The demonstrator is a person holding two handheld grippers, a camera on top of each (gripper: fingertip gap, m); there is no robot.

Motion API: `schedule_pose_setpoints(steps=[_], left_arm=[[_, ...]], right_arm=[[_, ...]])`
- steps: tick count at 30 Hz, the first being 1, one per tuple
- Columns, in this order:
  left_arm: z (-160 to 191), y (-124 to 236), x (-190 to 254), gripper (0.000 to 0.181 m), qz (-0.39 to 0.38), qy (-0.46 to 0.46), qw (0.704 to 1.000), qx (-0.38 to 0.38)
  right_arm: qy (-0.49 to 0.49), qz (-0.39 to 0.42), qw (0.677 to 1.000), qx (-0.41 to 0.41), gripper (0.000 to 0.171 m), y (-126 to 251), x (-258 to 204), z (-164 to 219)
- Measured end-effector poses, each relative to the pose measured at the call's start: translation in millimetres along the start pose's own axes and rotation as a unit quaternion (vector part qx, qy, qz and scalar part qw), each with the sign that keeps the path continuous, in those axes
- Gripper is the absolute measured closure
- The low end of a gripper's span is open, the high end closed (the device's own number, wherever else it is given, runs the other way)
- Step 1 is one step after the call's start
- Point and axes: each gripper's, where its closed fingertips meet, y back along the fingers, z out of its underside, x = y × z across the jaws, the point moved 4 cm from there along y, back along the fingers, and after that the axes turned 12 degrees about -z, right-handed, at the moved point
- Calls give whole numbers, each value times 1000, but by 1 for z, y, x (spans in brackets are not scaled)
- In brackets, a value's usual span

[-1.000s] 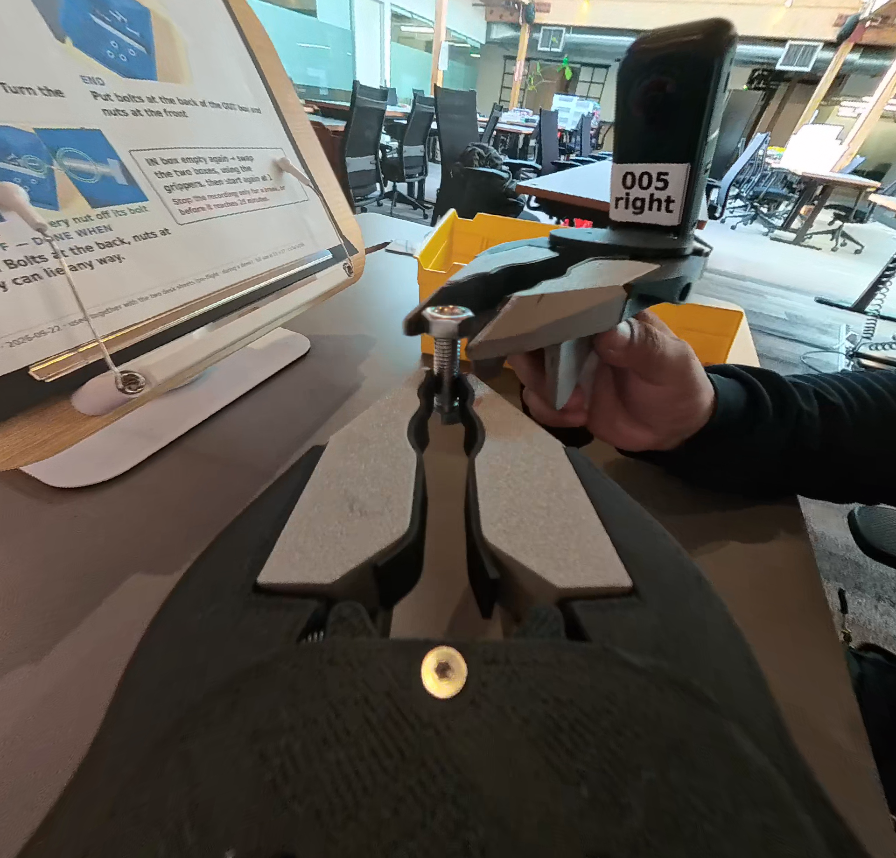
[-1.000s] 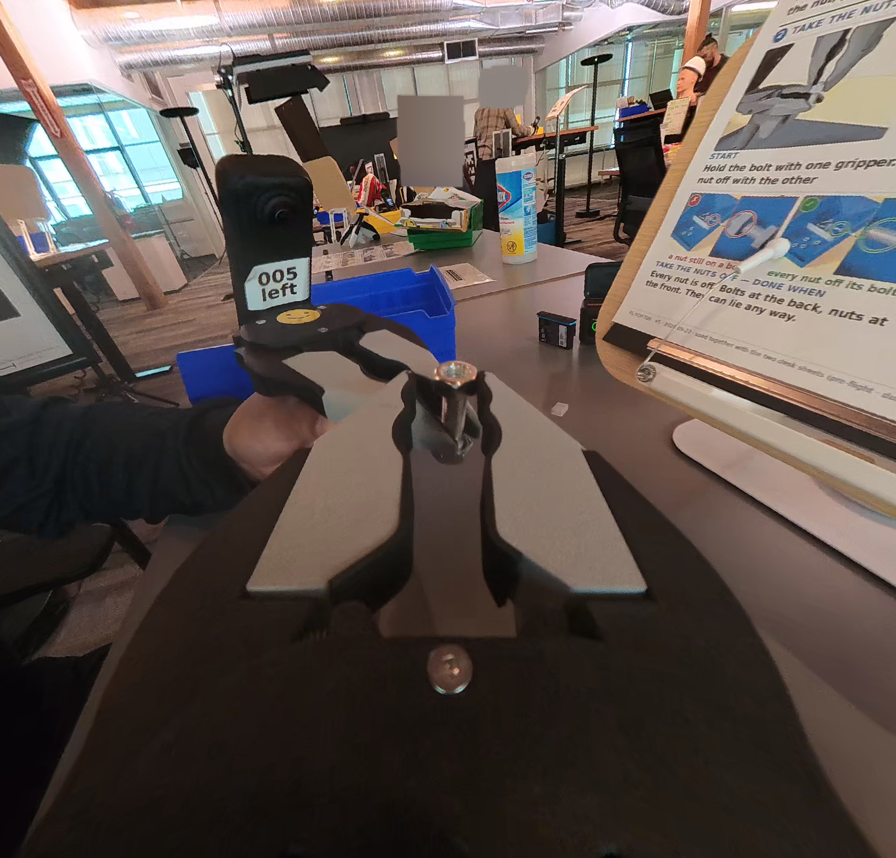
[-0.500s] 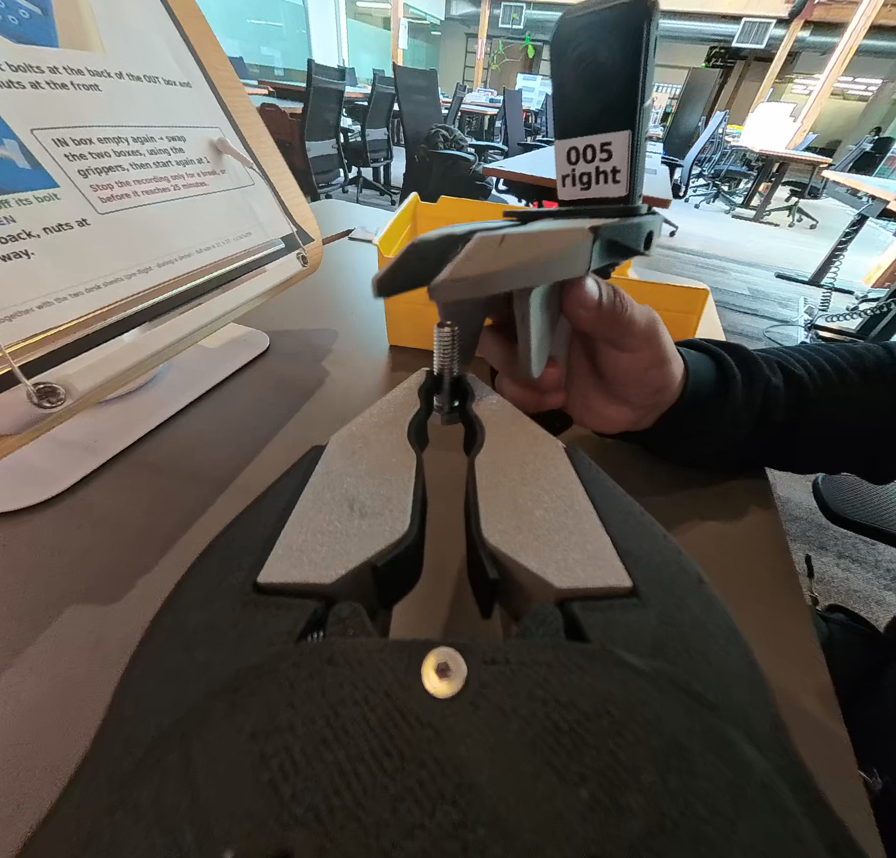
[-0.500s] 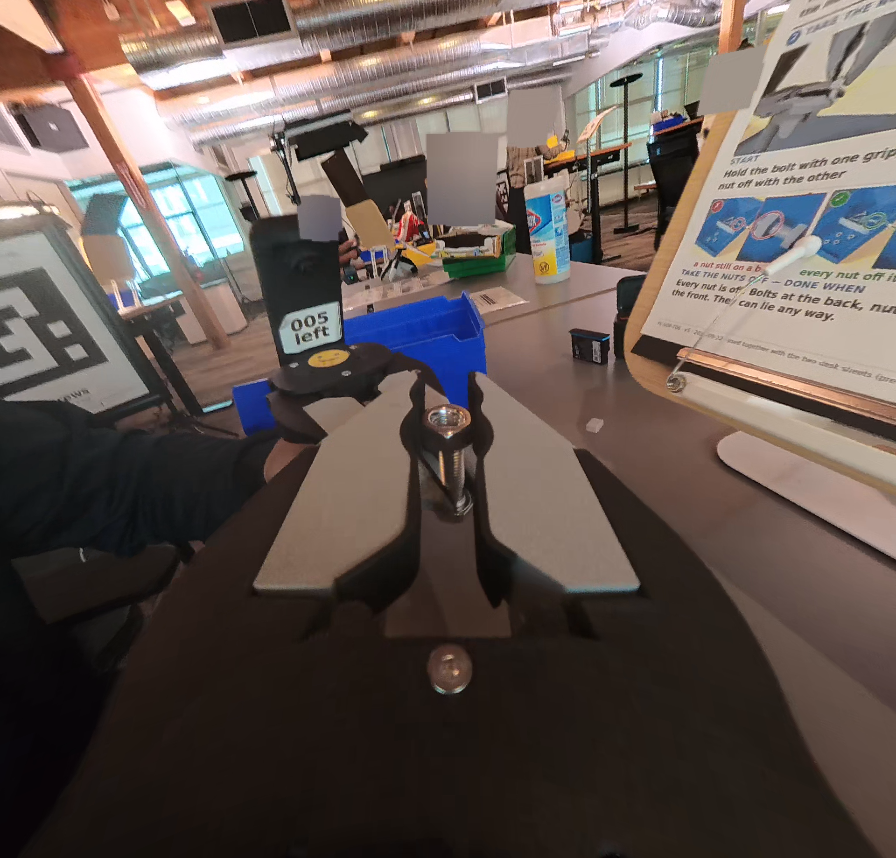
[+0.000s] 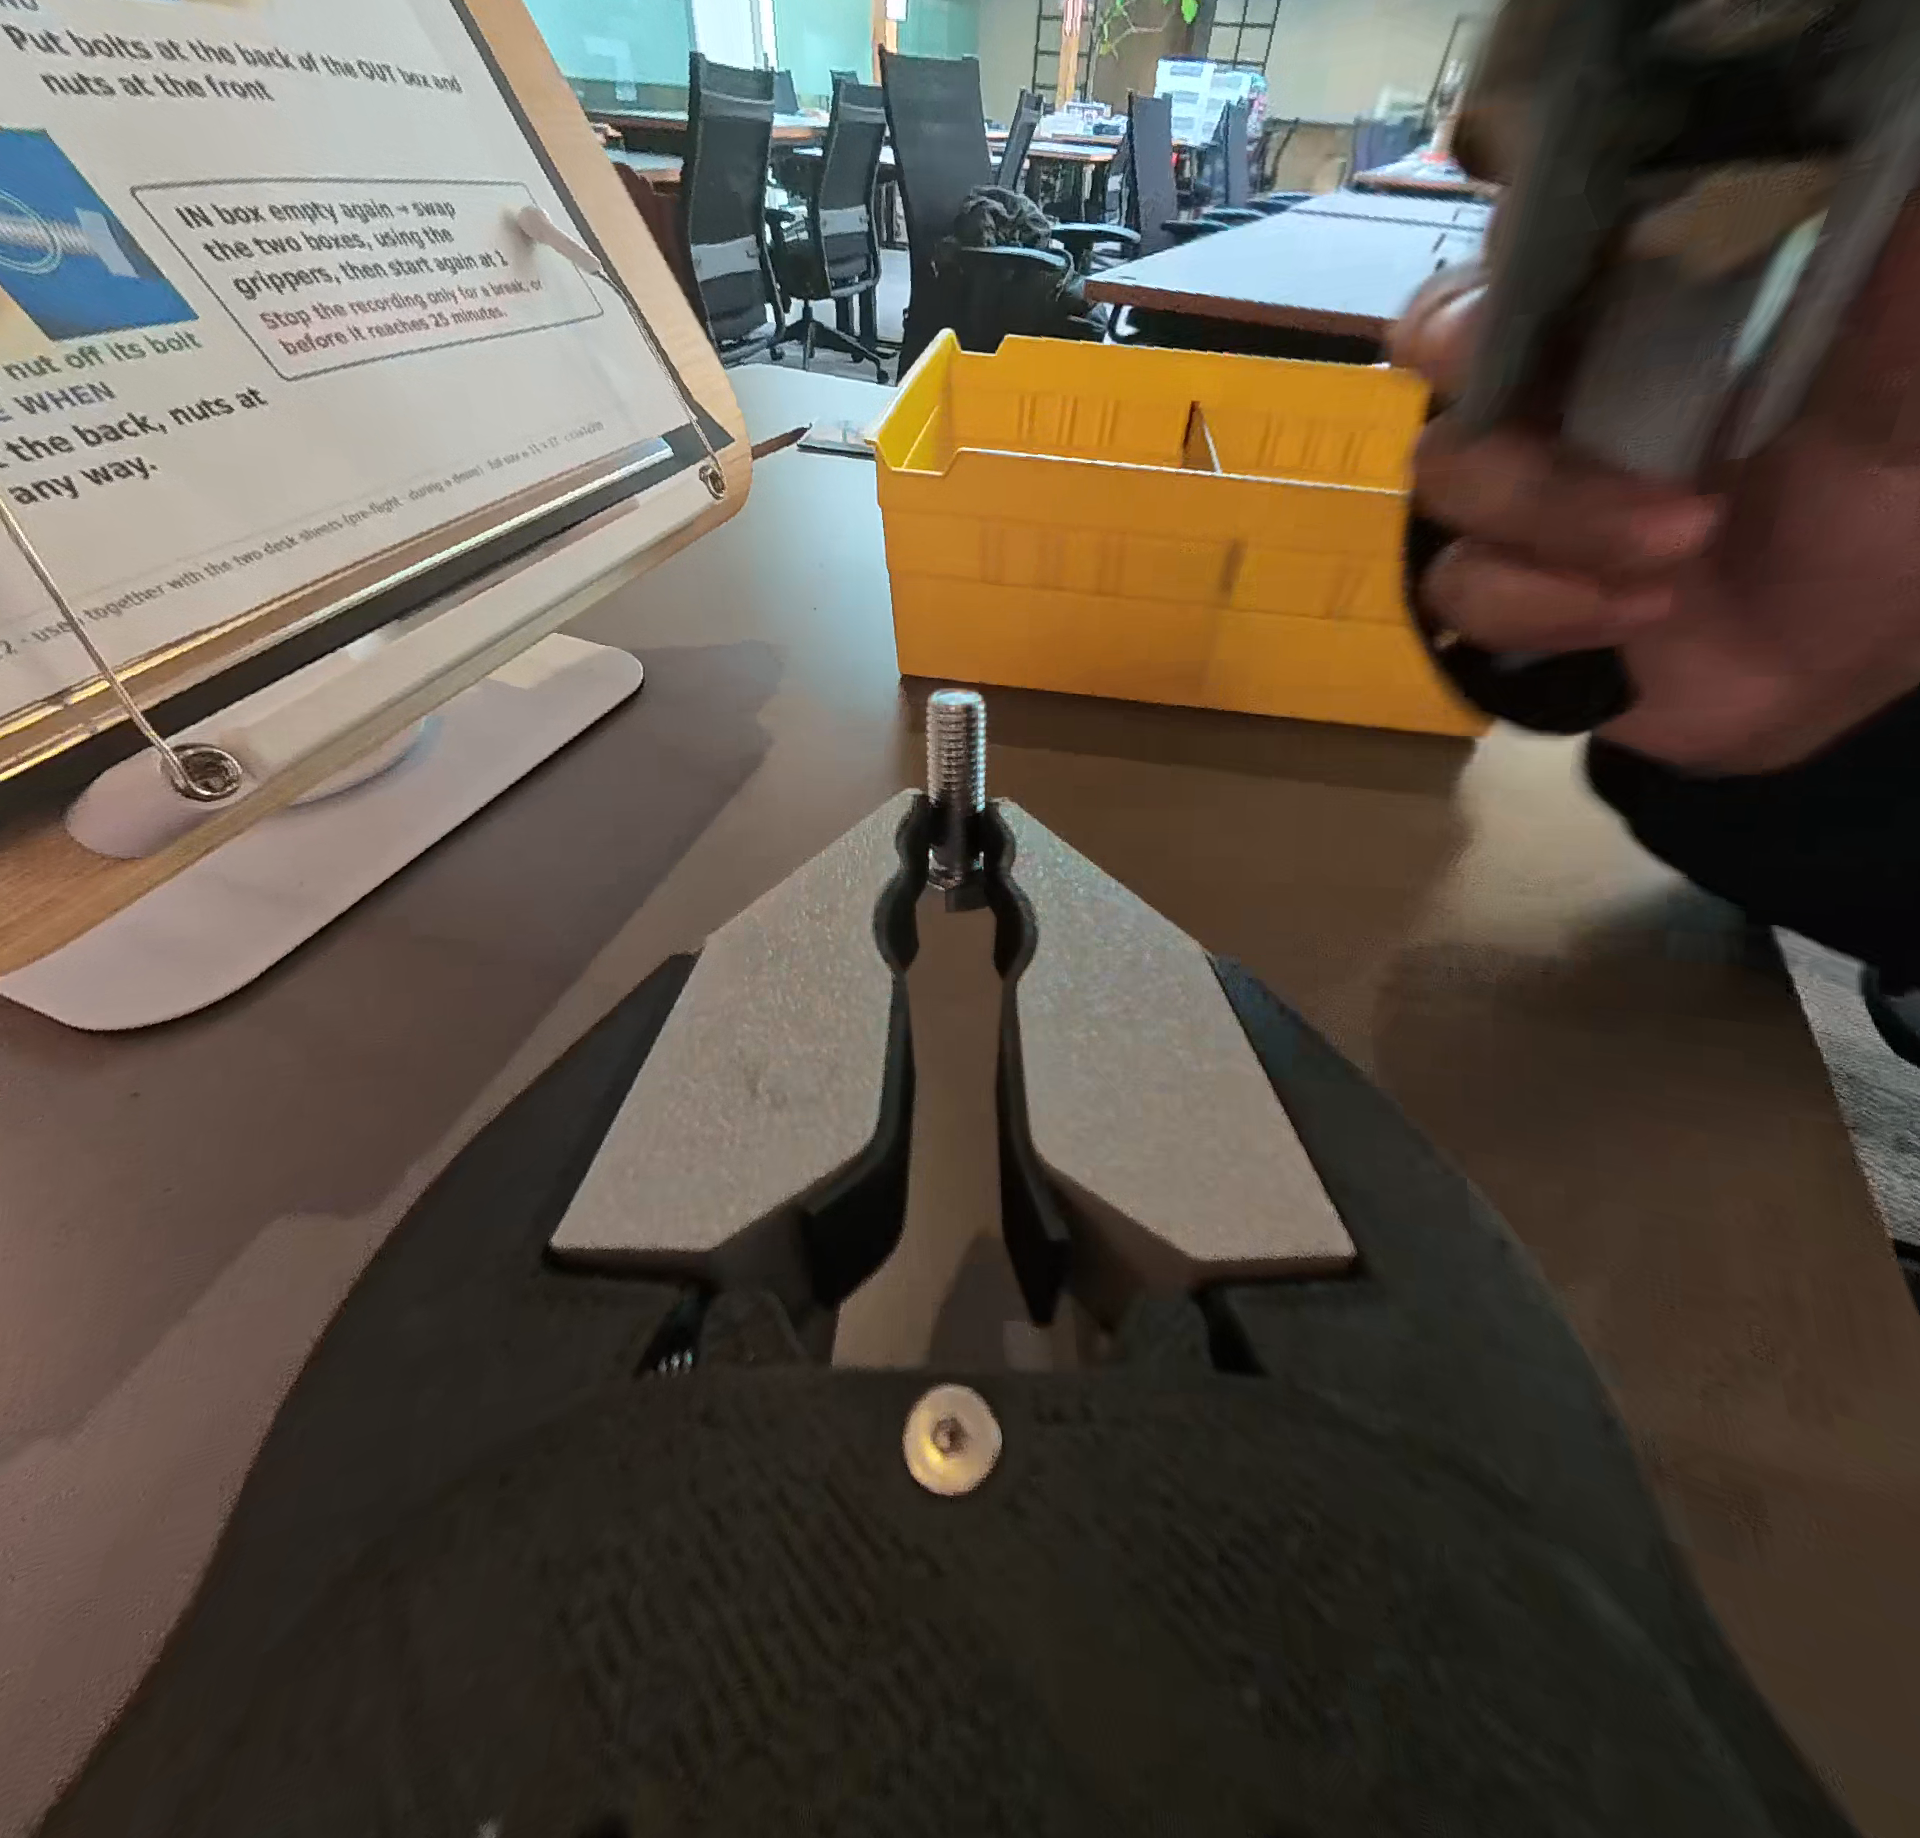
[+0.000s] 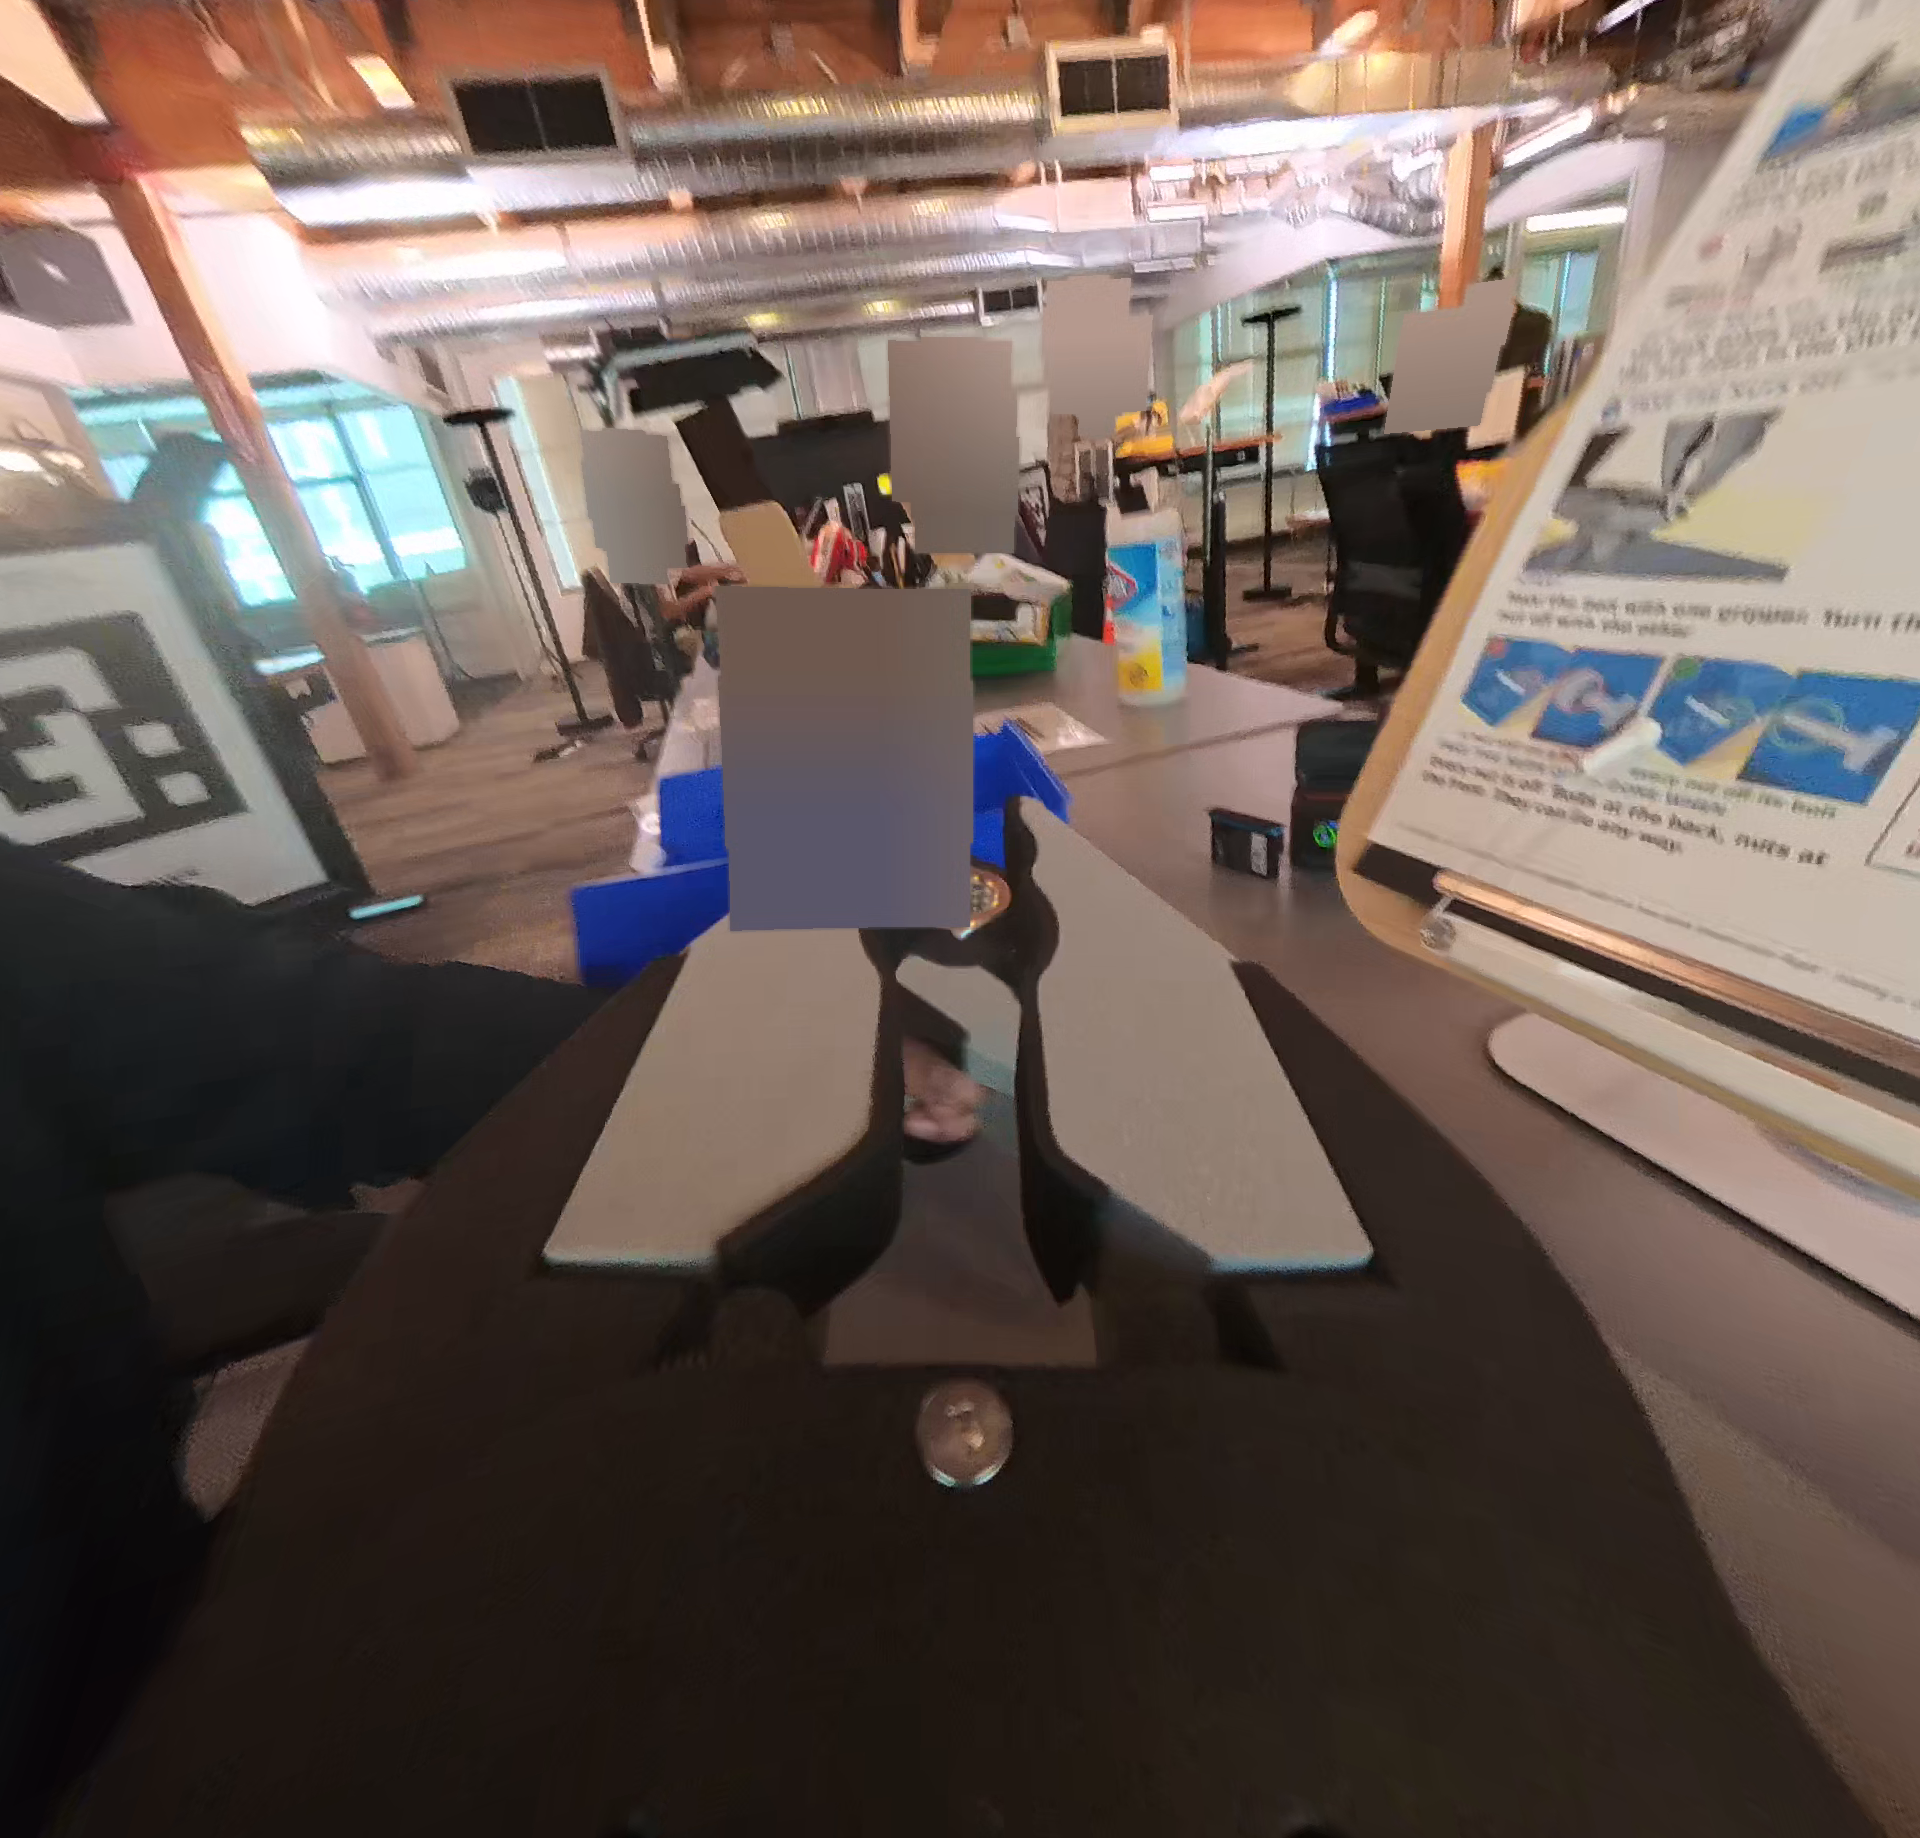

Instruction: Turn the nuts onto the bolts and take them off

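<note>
My left gripper (image 5: 954,832) is shut on a silver bolt (image 5: 956,739) and holds it upright above the brown table, bare threaded end up. The bolt's lower end is hidden between the fingertips. My right gripper (image 6: 979,907) is shut on a small round metal nut (image 6: 987,897), partly covered by a mosaic patch. In the left wrist view the right gripper (image 5: 1683,178) is a blur at the upper right, held by a hand (image 5: 1558,562), well apart from the bolt.
A yellow divided bin (image 5: 1143,583) stands behind the bolt. A blue bin (image 6: 665,853) stands at the table's left end. A wooden instruction stand (image 5: 312,334) on a white base rises along one side. Small dark boxes (image 6: 1247,843) lie near it. My right fingertips sit around 12 cm from my left ones.
The nut was on the bolt's top in the right gripper. Now the nut is off and the right gripper has swung up and away; the bolt's thread stands bare in the left gripper.
</note>
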Motion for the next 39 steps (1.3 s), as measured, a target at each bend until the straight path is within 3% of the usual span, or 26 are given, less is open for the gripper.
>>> schedule_pose_setpoints(steps=[3, 6, 9, 11, 16, 19, 21, 25, 30, 35, 39], left_arm=[[1, 0, 4, 174, 22, 19, 1000, -5], [1, -1, 10, 174, 35, 20, 999, -5], [6, -3, 17, 174, 46, 3, 999, -23], [9, -5, 23, 174, 61, -3, 998, -32], [13, -9, 36, 174, 101, 10, 994, -39], [16, -10, 36, 174, 98, -4, 994, -44], [17, -10, 35, 174, 95, -6, 994, -47], [15, -10, 33, 174, 92, 2, 995, -43], [11, -8, 39, 174, 113, 4, 993, -27], [1, -1, 50, 174, 139, -5, 990, 5], [-4, 2, 54, 174, 133, -25, 991, 24]], right_arm=[[40, 51, 998, 12, 158, 39, -33, -40], [65, 172, 982, -31, 158, 106, -39, -70], [62, 347, 927, -128, 158, 192, -18, -67], [32, 424, 882, -201, 157, 242, -2, -46], [-94, 434, 844, -299, 160, 285, 27, 29], [-141, 423, 851, -279, 162, 292, 34, 44], [-153, 427, 855, -251, 147, 296, 36, 41], [-127, 402, 885, -196, 147, 277, 23, 14], [-86, 254, 949, -165, 147, 173, -16, -9], [-97, 144, 967, -188, 145, 70, -24, 24], [-144, 119, 963, -195, 140, 29, -6, 62]])
